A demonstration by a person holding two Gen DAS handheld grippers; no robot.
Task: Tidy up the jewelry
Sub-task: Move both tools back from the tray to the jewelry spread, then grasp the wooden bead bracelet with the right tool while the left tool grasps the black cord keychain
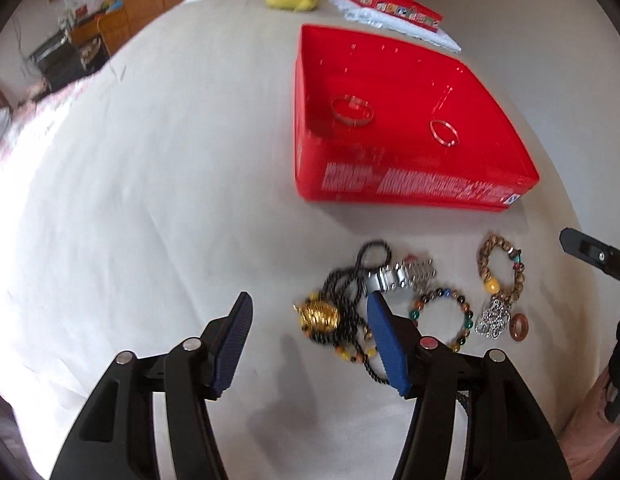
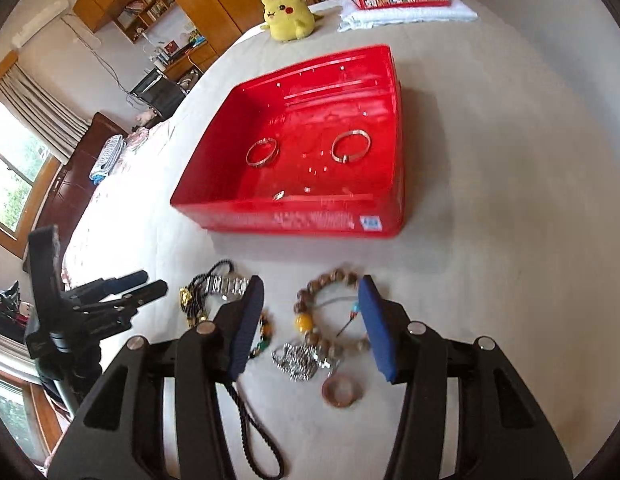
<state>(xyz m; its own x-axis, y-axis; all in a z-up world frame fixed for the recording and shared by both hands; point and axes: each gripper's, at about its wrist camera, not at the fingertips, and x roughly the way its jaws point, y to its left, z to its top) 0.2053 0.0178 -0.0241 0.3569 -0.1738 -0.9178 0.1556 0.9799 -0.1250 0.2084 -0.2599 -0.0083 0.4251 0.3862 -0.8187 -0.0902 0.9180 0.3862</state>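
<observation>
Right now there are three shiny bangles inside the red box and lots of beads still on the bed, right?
Not three. The red box holds two bangles, as the right wrist view shows. The beaded bracelets are indeed still on the bed.

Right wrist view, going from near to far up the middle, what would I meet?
Brown ring → silver chain → wooden bead bracelet → red box → yellow plush toy

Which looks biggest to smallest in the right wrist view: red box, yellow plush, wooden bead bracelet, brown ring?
1. red box
2. wooden bead bracelet
3. yellow plush, though it sits farther off, so these two are unsure
4. brown ring
</observation>
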